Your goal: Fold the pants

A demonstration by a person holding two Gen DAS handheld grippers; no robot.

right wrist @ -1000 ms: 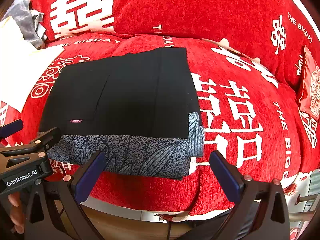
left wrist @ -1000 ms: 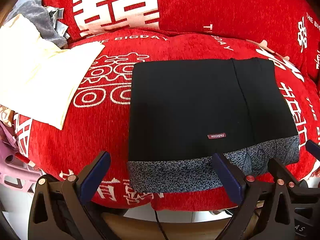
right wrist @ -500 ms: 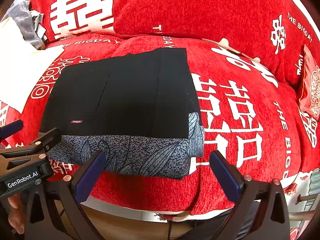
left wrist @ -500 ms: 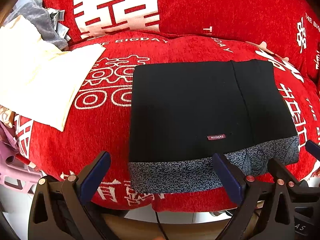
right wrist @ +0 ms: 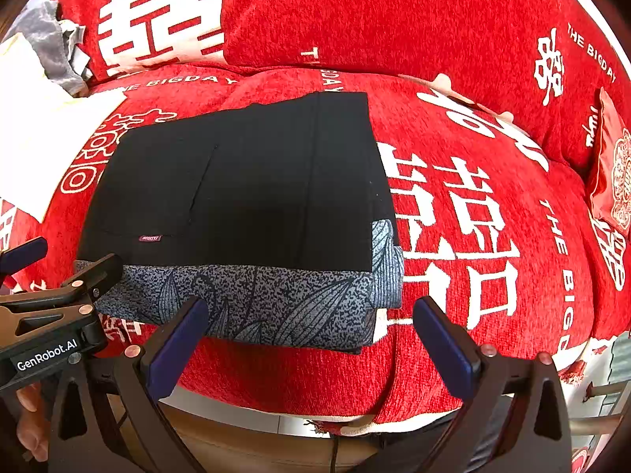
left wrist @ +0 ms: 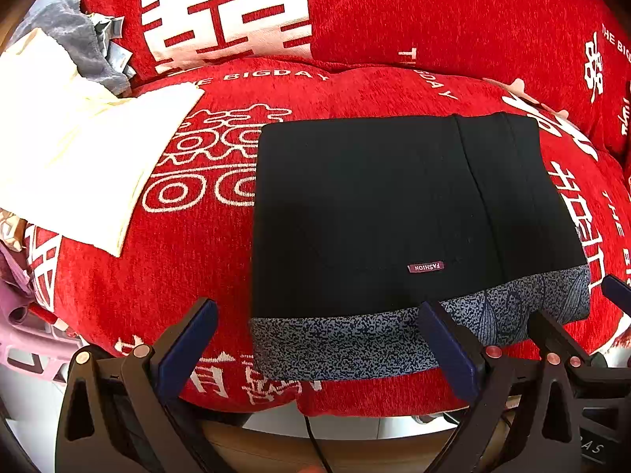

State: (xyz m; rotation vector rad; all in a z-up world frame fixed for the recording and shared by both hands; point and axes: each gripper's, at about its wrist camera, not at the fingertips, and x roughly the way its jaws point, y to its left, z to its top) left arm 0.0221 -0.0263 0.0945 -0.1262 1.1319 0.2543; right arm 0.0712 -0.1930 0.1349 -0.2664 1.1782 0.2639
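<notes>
While the left gripper [left wrist: 317, 345] gapes wide and empty at six o'clock, the folded pants [left wrist: 394, 213] lie on the red sofa [left wrist: 189, 283]; from the right view, the right gripper [right wrist: 311, 349] spreads wide, empty, pants [right wrist: 252, 197] at twelve o'clock.

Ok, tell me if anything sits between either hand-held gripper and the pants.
Nothing visible does. The folded black pants lie on the red cushion, just ahead of the left hand-held gripper and right hand-held gripper, both open. The cream cloth lies off to the left, clear of them.
</notes>
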